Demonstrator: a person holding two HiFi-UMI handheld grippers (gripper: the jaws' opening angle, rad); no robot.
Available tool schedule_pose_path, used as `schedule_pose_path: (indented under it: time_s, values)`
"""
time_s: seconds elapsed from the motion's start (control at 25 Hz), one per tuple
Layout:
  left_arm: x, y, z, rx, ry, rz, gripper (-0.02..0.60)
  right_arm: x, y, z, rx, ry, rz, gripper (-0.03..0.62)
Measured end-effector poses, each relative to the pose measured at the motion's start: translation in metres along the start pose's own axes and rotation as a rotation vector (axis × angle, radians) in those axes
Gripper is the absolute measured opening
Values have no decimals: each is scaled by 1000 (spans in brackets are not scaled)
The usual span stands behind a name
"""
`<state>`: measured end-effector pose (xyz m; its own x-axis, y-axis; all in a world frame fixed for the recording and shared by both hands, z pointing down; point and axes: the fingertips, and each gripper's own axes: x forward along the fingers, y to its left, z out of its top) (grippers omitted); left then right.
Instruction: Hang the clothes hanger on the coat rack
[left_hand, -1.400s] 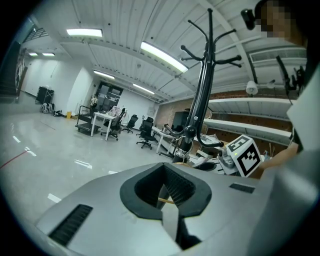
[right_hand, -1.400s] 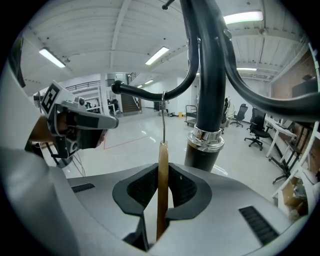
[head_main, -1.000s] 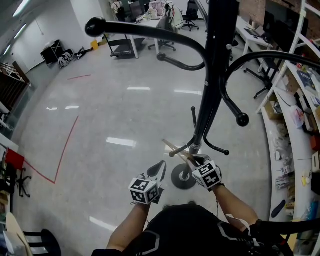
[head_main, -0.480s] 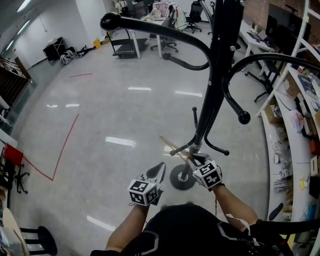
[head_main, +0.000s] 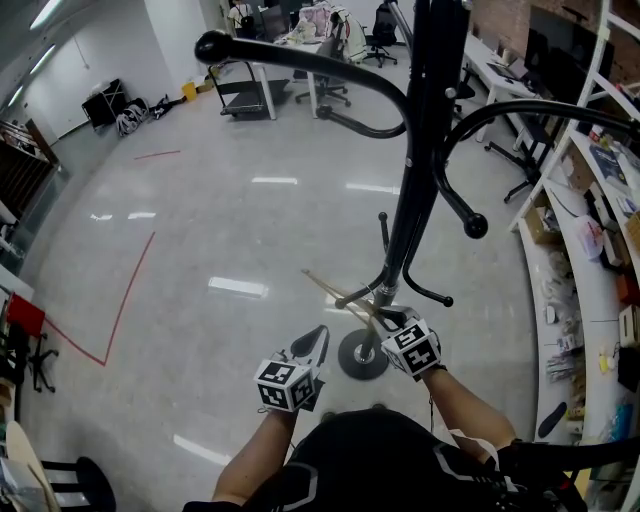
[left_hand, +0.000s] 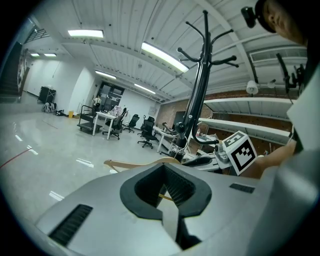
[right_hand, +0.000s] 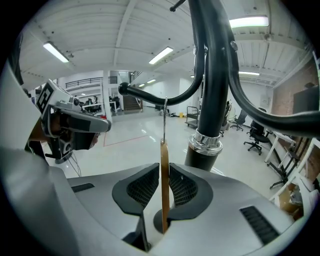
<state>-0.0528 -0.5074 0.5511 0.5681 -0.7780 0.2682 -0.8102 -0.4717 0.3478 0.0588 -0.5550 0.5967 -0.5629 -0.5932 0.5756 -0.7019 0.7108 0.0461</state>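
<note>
R gripper (right_hand: 162, 192) clamped on the hanger (right_hand: 164, 165), right beside the coat rack (right_hand: 212, 75); L gripper (left_hand: 165, 187) wide apart, nothing in it.
From my R jaws the hanger's wood runs straight up, edge-on to me, and its wire hook (right_hand: 164, 117) rises on above that, just left of the pole. A curved rack arm (right_hand: 150, 95) crosses behind the hook's top; can't tell if the hook is over it yet, prob. not. In the head view the hanger's long axis (head_main: 335, 290) slants out left and away from the R gripper (head_main: 395, 322), low on the pole. R is the near hand and has the grip. The L gripper (head_main: 310, 350) sits apart to the left, off the wood. Next, I reckon: lift, carry the hook over that arm, let it drop on.
</note>
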Motion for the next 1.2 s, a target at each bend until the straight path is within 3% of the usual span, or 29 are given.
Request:
schedule_pose_path:
  time_s: [0.48, 0.72, 0.88, 1.0, 1.08, 1.2]
  values:
    - [-8, -4, -3, 0, -2, 4, 2, -7, 1, 1, 12, -11, -6, 58]
    - [-18, -9, 12, -4, -30, -28, 2, -47, -11, 30, 83, -125, -71, 58]
    - [-28, -24, 34, 46, -60, -81, 2, -90, -21, 53, 148, -229, -115, 58]
    - [-32, -40, 48, 61, -75, -169, 2, -121, -27, 74, 188, -325, -136, 57]
    - [-35, -51, 58, 63, -95, -236, 2, -139, -26, 88, 193, -382, -142, 50]
    - [-40, -56, 67, 93, -100, -257, 2, -155, -24, 97, 171, -414, -177, 11]
